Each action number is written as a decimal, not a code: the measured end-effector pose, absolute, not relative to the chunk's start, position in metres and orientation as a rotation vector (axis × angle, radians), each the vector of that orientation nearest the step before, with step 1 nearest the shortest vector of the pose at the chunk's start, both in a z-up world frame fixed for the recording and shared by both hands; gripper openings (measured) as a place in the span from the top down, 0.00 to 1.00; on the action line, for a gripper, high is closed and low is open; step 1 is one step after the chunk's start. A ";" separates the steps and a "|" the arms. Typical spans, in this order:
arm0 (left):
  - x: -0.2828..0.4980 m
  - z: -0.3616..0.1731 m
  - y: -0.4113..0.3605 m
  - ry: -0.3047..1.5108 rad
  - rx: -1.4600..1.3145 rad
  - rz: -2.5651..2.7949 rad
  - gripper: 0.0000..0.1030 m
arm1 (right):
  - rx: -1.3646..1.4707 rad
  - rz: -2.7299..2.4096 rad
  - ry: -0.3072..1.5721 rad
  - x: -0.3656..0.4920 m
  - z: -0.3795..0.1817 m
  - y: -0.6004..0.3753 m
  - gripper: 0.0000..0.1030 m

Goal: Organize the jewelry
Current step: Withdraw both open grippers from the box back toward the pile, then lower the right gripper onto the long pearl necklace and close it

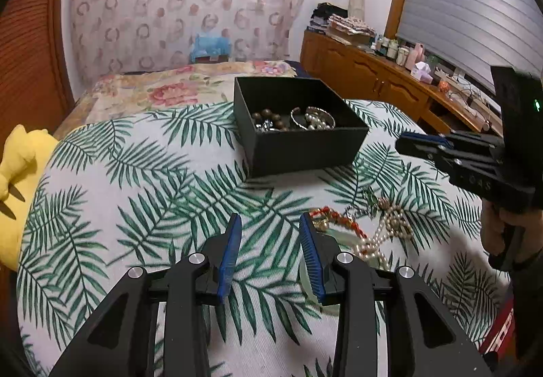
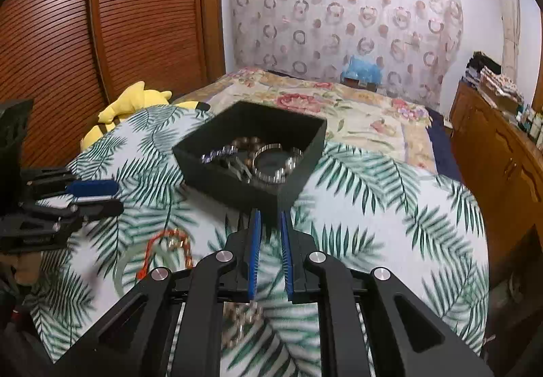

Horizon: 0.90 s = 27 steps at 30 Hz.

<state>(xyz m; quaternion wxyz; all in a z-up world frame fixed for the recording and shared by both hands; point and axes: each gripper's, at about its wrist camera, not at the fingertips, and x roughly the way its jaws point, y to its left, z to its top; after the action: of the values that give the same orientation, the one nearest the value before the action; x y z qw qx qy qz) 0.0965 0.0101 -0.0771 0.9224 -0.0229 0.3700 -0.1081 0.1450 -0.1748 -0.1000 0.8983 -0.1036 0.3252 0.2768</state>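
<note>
A black open box stands on the palm-leaf bedspread and holds bead bracelets, a silver bangle and pearls; it also shows in the right wrist view. Loose jewelry lies in front of it: a red coral strand, a pearl necklace and a pale green bangle. My left gripper is open and empty, just left of the pile. My right gripper hovers empty near the box's front corner, jaws a narrow gap apart. In the left wrist view it appears at right, above the pile.
A yellow plush toy lies at the bed's left edge by a wooden slatted wardrobe. A wooden dresser with bottles and folded cloth runs along the right. A floral quilt covers the far bed.
</note>
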 end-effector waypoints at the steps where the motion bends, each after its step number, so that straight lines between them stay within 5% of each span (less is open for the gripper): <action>1: 0.095 -0.077 0.010 0.761 -0.047 -0.223 0.67 | -0.215 0.571 0.675 0.143 -0.101 -0.176 0.87; 10: 0.077 -0.080 0.009 0.772 -0.039 -0.214 0.61 | -0.215 0.573 0.673 0.118 -0.108 -0.186 0.85; 14: 0.071 -0.081 0.011 0.769 -0.044 -0.212 0.57 | -0.223 0.566 0.680 0.108 -0.116 -0.190 0.71; 27: 0.047 -0.081 0.002 0.765 -0.038 -0.242 0.55 | -0.217 0.562 0.820 0.107 -0.147 -0.195 0.71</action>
<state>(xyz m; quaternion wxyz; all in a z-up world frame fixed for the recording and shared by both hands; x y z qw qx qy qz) 0.0473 0.0019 -0.0807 0.9205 -0.0184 0.3721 -0.1176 0.1068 -0.1945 -0.1468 0.8734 -0.1040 0.3923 0.2691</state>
